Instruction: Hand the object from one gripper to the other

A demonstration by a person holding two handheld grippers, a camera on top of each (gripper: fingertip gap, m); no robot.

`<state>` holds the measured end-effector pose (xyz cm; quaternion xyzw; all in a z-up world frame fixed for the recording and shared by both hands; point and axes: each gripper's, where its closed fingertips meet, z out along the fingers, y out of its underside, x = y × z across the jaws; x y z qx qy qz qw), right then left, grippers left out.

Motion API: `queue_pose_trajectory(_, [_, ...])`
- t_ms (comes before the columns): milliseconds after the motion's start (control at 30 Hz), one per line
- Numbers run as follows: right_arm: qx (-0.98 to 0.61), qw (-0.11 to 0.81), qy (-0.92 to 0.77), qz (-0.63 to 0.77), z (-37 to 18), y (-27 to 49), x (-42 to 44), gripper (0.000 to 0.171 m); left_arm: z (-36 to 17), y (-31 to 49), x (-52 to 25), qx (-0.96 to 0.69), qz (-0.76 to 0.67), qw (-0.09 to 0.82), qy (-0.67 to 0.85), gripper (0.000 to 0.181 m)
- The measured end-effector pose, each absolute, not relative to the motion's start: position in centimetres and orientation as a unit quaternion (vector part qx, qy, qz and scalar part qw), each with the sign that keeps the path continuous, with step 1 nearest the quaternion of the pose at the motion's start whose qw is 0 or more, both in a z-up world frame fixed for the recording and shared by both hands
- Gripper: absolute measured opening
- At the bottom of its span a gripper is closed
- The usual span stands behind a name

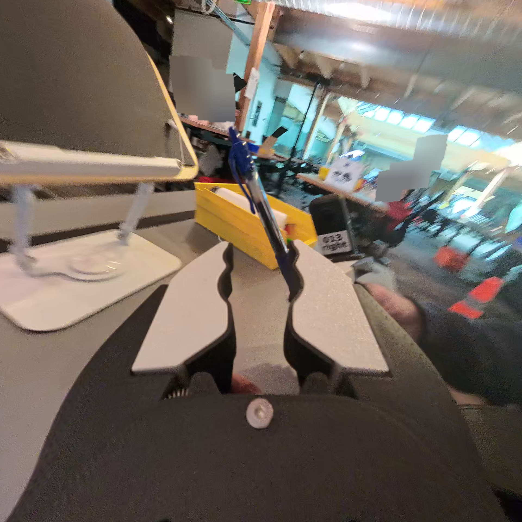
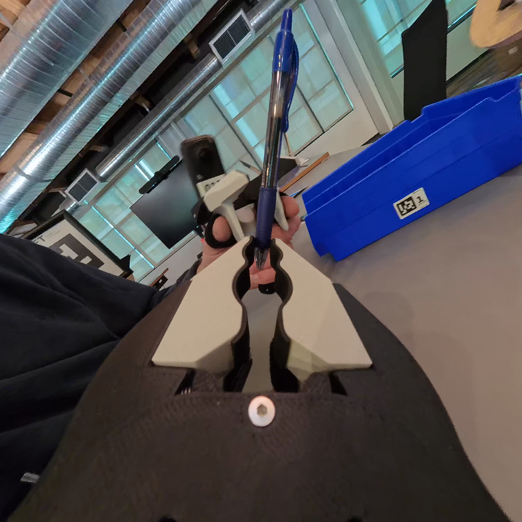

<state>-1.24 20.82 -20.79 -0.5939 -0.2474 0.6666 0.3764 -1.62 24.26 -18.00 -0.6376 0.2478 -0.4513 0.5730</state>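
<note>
- Pen (image 2: 271,141), blue with a clear barrel, stood nearly upright with its writing end down between the fingertips of the right gripper (image 2: 262,243).
- Right gripper's fingers were drawn close and pinched the pen just below its dark blue rubber grip; clip and clicker pointed up, away from the tool.
- Left gripper (image 1: 261,245) had its fingers spread wide with nothing between the pads. In its own view, the pen (image 1: 262,203) rose from just beside the tip of its right-hand finger; I could not tell whether they touched.
- Yellow bin (image 1: 240,226) sat on the grey table ahead of the left gripper, and a white stand (image 1: 84,276) to its left.
- Blue bin (image 2: 423,158) lay ahead and to the right of the right gripper. Its side wall bore a white label (image 2: 411,202) with a square black code marker and one digit.
- Another printed white tag (image 1: 334,241) hung below a black camera body ahead-right of the left gripper; its print was blurred.
</note>
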Motion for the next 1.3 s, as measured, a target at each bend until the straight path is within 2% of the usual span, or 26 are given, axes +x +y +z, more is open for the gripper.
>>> queue_pose_trajectory(100, [-0.595,0.359,-0.228,0.682,-20.6,20.8,-0.8,0.008,-17.5,24.0,-2.4,-0.622,-0.288,0.650,0.329,0.046])
queue_pose_trajectory(200, [-0.596,0.320,-0.211,0.705,-21.0,20.0,-0.8,0.007,-16.9,23.5,-3.0,-0.532,-0.016,0.711,0.458,0.055])
queue_pose_trajectory(300, [-0.597,0.286,-0.202,0.722,-21.6,19.0,-1.1,0.006,-17.4,22.4,-1.9,-0.383,0.190,0.696,0.577,0.059])
queue_pose_trajectory(467, [-0.601,0.259,-0.202,0.728,-22.3,17.6,-1.8,0.007,-20.5,21.4,-0.2,-0.265,0.261,0.635,0.677,0.051])
queue_pose_trajectory(533, [-0.601,0.251,-0.201,0.731,-22.5,17.2,-2.1,0.007,-21.3,21.2,0.2,-0.238,0.273,0.622,0.694,0.040])
queue_pose_trajectory(600, [-0.601,0.246,-0.199,0.734,-22.6,17.0,-2.3,0.007,-21.9,21.4,0.2,-0.235,0.285,0.609,0.702,0.021])
queue_pose_trajectory(700, [-0.599,0.264,-0.195,0.730,-22.4,17.2,-2.2,0.008,-22.1,21.7,0.1,-0.249,0.288,0.615,0.690,0.016])
queue_pose_trajectory(767, [-0.598,0.323,-0.197,0.706,-21.7,18.2,-1.7,0.016,-22.3,22.2,-0.2,-0.289,0.274,0.620,0.676,0.013])
queue_pose_trajectory(833, [-0.598,0.377,-0.217,0.674,-21.1,19.1,-0.8,0.043,-21.9,22.9,-0.7,-0.367,0.214,0.636,0.644,0.011])
queue_pose_trajectory(867, [-0.594,0.397,-0.234,0.659,-20.8,19.3,-0.4,0.050,-21.7,23.3,-1.0,-0.421,0.165,0.638,0.623,0.012])
queue_pose_trajectory(1033, [-0.595,0.541,-0.424,0.416,-21.5,20.0,0.9,0.055,-19.5,23.8,-1.2,-0.613,-0.160,0.604,0.483,0.012])
queue_pose_trajectory(1167, [-0.510,0.611,-0.596,0.109,-23.0,20.4,1.2,0.053,-18.1,22.7,-0.3,-0.672,-0.427,0.475,0.376,0.012])
queue_pose_trajectory(1300, [-0.378,0.631,-0.670,-0.104,-23.5,20.3,0.2,0.063,-17.8,22.3,0.0,-0.680,-0.557,0.367,0.302,0.011])
